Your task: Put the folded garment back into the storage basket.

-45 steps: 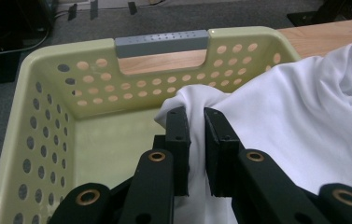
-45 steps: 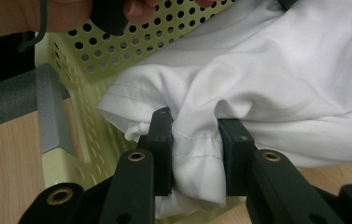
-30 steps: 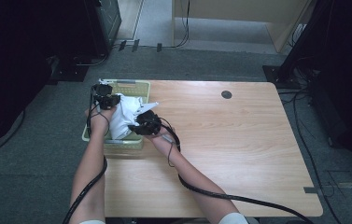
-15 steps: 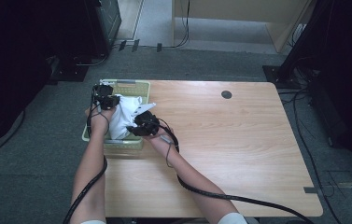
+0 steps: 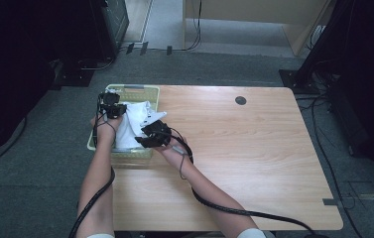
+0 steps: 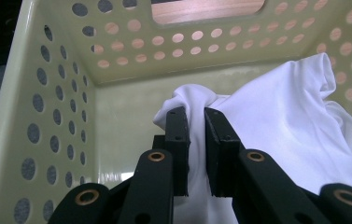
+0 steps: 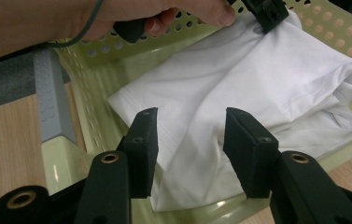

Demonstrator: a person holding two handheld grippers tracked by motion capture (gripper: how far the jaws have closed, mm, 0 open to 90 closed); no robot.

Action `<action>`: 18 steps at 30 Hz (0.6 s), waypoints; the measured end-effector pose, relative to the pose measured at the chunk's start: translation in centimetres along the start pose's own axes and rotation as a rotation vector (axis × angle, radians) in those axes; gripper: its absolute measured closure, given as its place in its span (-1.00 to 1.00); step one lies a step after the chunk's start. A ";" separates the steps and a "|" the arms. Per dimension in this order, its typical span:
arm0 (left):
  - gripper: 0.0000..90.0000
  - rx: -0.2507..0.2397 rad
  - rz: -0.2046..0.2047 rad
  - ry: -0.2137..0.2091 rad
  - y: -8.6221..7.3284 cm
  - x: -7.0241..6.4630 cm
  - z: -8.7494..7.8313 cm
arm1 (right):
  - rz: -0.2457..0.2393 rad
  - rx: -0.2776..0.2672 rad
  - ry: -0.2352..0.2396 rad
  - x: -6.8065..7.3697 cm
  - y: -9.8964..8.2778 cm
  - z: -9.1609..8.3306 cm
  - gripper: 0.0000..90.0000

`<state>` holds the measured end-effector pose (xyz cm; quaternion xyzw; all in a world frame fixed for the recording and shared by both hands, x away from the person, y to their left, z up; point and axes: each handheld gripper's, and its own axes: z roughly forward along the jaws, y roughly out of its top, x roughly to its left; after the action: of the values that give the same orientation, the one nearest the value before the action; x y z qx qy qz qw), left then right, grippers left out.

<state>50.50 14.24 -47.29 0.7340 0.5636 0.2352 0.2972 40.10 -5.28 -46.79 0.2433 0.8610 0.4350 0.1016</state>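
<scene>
Right gripper [image 7: 190,140] jaws just opened off white cloth [image 7: 239,88]; left gripper [image 6: 196,135] pinches it.

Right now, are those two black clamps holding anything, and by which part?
The left gripper pinches a raised fold of the white cloth in the basket. The right gripper has just been opening and holds nothing.

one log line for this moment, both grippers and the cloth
left gripper shut on white cloth | right gripper open, jaws just opening over cloth | basket on table

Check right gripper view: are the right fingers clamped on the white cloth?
No: the right gripper has its fingers spread apart above the white cloth, not pressing it.
</scene>
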 end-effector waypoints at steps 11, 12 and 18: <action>0.61 -0.004 -0.015 0.005 0.1 0.3 0.1 | -0.002 -0.021 0.019 -0.2 -0.5 -0.2 0.24; 0.58 -0.007 -0.024 -0.001 0.1 0.3 0.0 | -0.005 -0.021 0.018 -0.2 -0.5 -0.3 0.24; 0.43 -0.009 -0.030 -0.015 0.1 0.4 -0.2 | -0.006 -0.031 0.027 -0.4 -0.6 -0.6 0.23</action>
<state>50.55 14.61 -47.09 0.7257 0.5713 0.2276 0.3083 40.05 -6.25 -46.92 0.2331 0.8561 0.4513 0.0950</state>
